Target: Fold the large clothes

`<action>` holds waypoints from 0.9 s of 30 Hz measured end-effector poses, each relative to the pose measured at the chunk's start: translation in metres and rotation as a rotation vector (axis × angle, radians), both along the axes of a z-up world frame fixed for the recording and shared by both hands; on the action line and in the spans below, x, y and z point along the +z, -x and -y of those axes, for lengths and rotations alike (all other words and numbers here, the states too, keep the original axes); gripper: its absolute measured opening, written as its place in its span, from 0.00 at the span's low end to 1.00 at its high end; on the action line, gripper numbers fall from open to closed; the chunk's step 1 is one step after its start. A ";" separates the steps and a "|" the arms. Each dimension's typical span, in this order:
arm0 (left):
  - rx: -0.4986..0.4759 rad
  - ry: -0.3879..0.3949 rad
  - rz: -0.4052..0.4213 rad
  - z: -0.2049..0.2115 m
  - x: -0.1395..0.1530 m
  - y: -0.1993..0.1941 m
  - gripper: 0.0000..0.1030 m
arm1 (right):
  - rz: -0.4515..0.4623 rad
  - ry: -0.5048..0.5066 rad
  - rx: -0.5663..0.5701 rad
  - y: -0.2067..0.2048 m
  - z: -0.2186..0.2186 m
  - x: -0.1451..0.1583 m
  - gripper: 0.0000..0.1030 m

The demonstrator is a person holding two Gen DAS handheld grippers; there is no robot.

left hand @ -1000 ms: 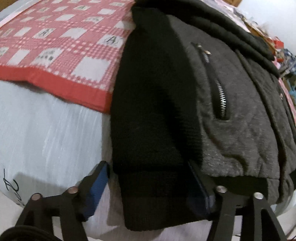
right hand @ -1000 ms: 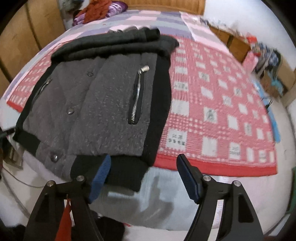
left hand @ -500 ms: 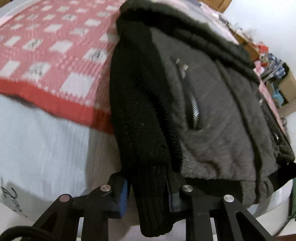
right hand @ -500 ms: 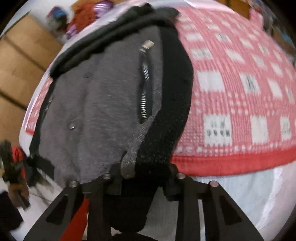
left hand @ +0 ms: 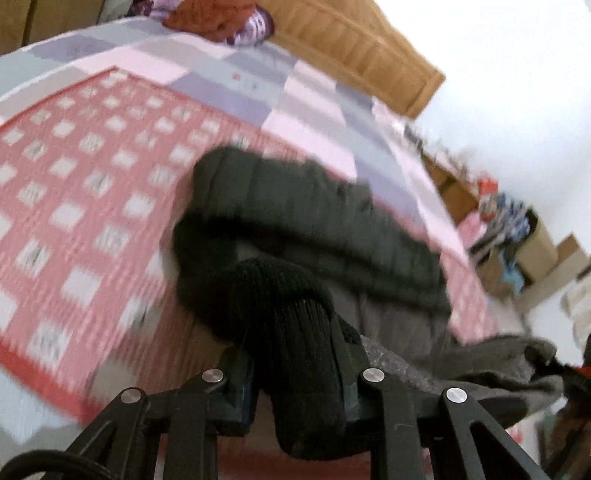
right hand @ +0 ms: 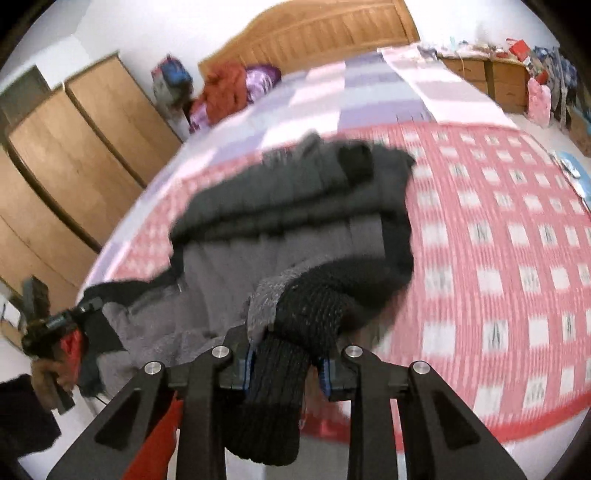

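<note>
Between the pads of your left gripper [left hand: 297,373] sits a black ribbed cuff [left hand: 306,369] of the jacket [left hand: 332,229], and the jaws are clamped on it, having just closed from wide apart. Your right gripper [right hand: 284,365] is the same: its jaws have just been closing and now pinch the other black knit cuff [right hand: 277,391], whose end hangs down below the blue pads.

From each grip a black knit sleeve arches up and away to the jacket's body, so the near hem is lifted off the bed [right hand: 369,85] while the far part, with its thick dark collar, lies on the red-and-white checked blanket [right hand: 517,236]. The grey quilted front sags between your two grips. In the right wrist view your left hand [right hand: 48,369] shows at the jacket's far corner, off the bed's near left edge.

The checked blanket covers the near part of the bed, its red border along the near edge. Beyond it lies a pink and lilac patchwork sheet [left hand: 229,74], then a wooden headboard [right hand: 325,33] with a heap of orange and purple clothes [right hand: 236,88] in the far left corner.
</note>
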State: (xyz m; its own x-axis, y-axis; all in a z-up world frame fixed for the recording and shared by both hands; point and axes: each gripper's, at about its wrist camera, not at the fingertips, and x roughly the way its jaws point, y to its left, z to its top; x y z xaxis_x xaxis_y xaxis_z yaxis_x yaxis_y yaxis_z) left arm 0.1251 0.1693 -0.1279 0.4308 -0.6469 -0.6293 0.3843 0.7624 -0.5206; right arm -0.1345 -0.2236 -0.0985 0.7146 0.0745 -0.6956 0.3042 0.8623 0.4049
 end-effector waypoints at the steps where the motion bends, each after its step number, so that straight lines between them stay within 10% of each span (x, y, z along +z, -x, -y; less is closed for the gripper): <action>1: 0.003 0.002 0.008 0.005 0.005 -0.008 0.24 | 0.022 -0.011 -0.006 -0.012 0.011 0.007 0.26; 17: 0.112 -0.033 -0.009 0.122 0.009 -0.226 0.24 | 0.087 -0.165 -0.153 -0.225 0.161 0.031 0.26; 27: 0.058 -0.228 -0.177 0.192 -0.081 -0.308 0.37 | -0.142 -0.305 -0.334 -0.316 0.225 -0.081 0.32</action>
